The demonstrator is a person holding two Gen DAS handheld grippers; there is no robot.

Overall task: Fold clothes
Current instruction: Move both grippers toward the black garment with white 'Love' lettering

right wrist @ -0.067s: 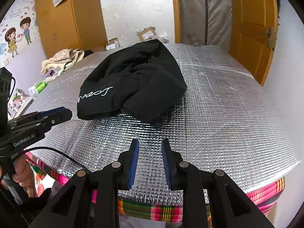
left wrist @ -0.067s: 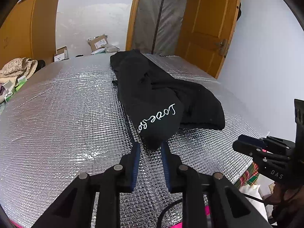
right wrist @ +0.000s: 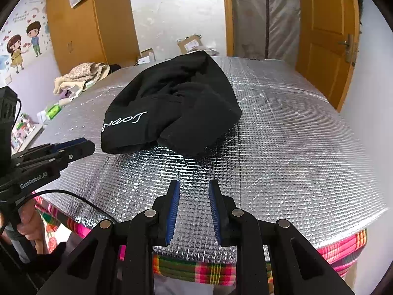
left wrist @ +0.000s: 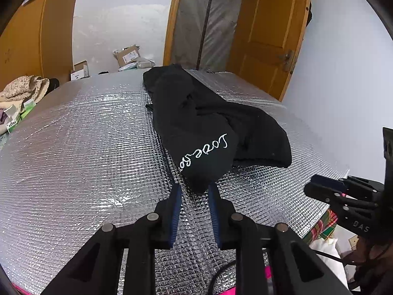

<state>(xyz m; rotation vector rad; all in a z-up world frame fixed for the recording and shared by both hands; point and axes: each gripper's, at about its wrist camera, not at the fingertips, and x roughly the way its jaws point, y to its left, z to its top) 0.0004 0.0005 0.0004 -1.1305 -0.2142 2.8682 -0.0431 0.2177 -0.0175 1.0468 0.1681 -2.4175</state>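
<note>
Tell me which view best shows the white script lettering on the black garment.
The left wrist view: the white lettering on the black garment sits near and faces the camera, just beyond the open left gripper. The right wrist view shows the lettering smaller, at the garment's left edge.

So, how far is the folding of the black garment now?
Nothing looks folded yet: the black garment lies crumpled in a heap on the silver mat. In hand: the left claw is open right at the near tip, near the white lettering, but grips nothing. The right claw is open and apart. Left: grasping, spreading flat, folding.
</note>
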